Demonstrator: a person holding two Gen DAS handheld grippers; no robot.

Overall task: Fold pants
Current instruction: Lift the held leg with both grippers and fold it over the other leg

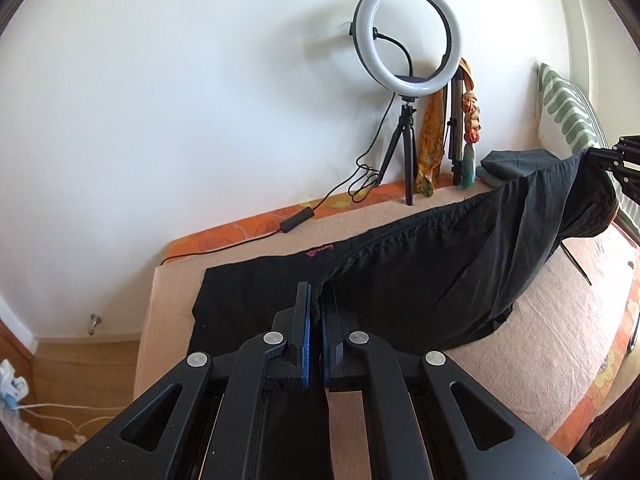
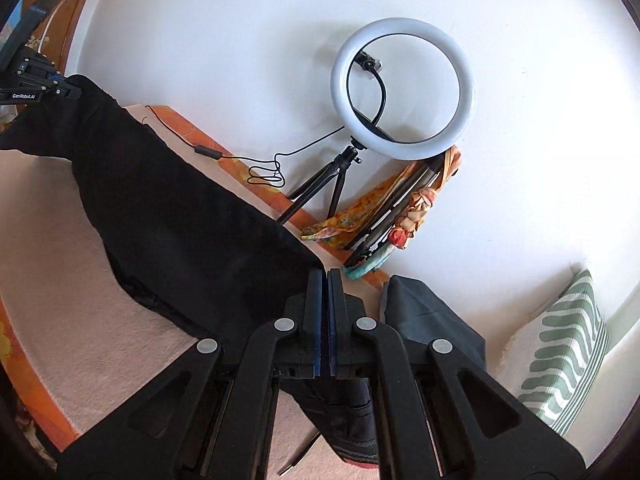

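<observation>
Black pants (image 1: pixel 420 280) with a small pink logo hang stretched between my two grippers above a bed. In the left wrist view, my left gripper (image 1: pixel 318 300) is shut on a gathered edge of the fabric. My right gripper (image 1: pixel 594 154) holds the other end higher, at the far right. In the right wrist view, my right gripper (image 2: pixel 325 280) is shut on the pants (image 2: pixel 180 216), and fabric hangs down below its fingers. The left gripper (image 2: pixel 76 90) pinches the far end at the upper left. The middle of the pants sags onto the bed.
The bed has a peach cover (image 1: pixel 560 320) over an orange flowered sheet. A ring light on a tripod (image 1: pixel 408 40), its cable, a patterned scarf (image 1: pixel 430 140) and a folded dark grey garment (image 2: pixel 424 308) stand along the white wall. A green-striped pillow (image 2: pixel 568 344) lies at the right.
</observation>
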